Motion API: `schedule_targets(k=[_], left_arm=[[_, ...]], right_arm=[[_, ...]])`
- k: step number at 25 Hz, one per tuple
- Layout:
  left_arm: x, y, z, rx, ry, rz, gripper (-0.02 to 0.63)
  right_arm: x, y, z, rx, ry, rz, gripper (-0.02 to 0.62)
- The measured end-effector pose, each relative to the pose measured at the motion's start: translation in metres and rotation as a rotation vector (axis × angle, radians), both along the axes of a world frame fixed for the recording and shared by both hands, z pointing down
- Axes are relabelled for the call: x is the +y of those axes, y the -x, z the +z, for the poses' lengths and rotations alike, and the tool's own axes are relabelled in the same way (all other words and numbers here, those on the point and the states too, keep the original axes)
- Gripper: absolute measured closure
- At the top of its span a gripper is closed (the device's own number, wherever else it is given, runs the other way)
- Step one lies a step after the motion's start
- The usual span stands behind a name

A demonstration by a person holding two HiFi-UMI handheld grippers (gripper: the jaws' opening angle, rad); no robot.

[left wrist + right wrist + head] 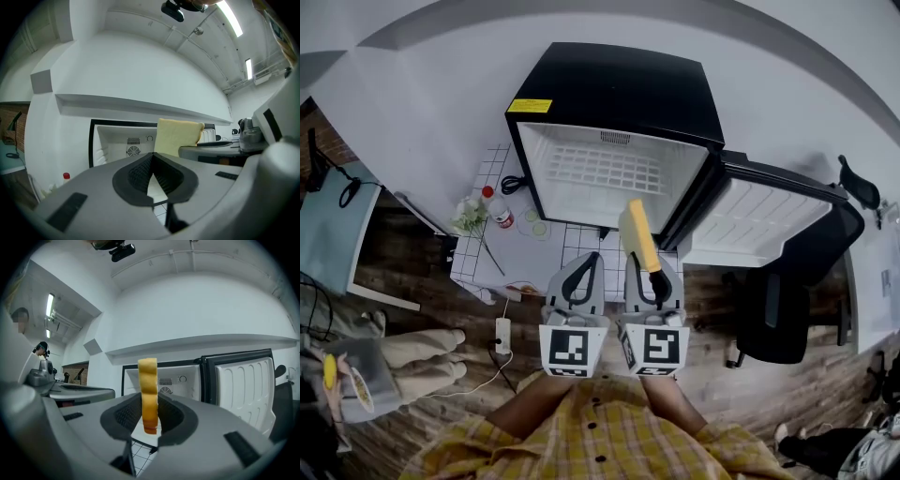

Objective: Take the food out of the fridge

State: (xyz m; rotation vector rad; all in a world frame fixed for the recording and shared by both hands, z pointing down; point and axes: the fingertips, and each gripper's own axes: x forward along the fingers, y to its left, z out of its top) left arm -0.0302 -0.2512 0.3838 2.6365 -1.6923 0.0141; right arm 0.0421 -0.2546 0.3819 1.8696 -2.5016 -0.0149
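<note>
Nearest me, L gripper [590,261] is closed on nothing, idling beside the R. R gripper [648,266] clamps a bread slice [639,232] by its crust end, edge-up above the tiled table's [483,263] near edge, prob. to keep it clear of the fridge [619,94] mouth. Beyond, the fridge door [752,221] is wide open; I see no other food inside.

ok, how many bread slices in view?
1. The bread slice is clamped in the right gripper, just in front of the open fridge. The fridge looks bare inside, though part of it is hidden.
</note>
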Motion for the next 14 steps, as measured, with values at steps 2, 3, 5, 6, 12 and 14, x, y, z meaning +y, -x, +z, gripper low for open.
schedule_targets(k=[2,3,5,6,12,14], left_arm=[[-0.002,-0.001,0.0,0.009,0.008,-0.004,0.601],[-0.003,-0.001,0.0,0.009,0.008,-0.006,0.601],[-0.005,-0.002,0.0,-0.001,0.002,-0.006,0.601],[-0.006,-0.002,0.0,-0.007,0.0,-0.006,0.601],[-0.01,0.0,0.0,-0.011,-0.007,-0.013,0.601],[-0.012,0.001,0.0,-0.002,-0.003,-0.016,0.601]], right_arm=[[-0.002,-0.002,0.0,-0.002,-0.002,0.0,0.505],[-0.003,-0.002,0.001,-0.003,-0.002,0.0,0.505],[-0.005,-0.003,0.002,-0.003,-0.001,0.0,0.505],[-0.006,-0.004,0.002,-0.004,-0.001,-0.001,0.505],[-0.012,-0.002,0.002,0.004,-0.01,-0.007,0.505],[-0.014,0.0,0.001,0.006,-0.013,-0.01,0.505]])
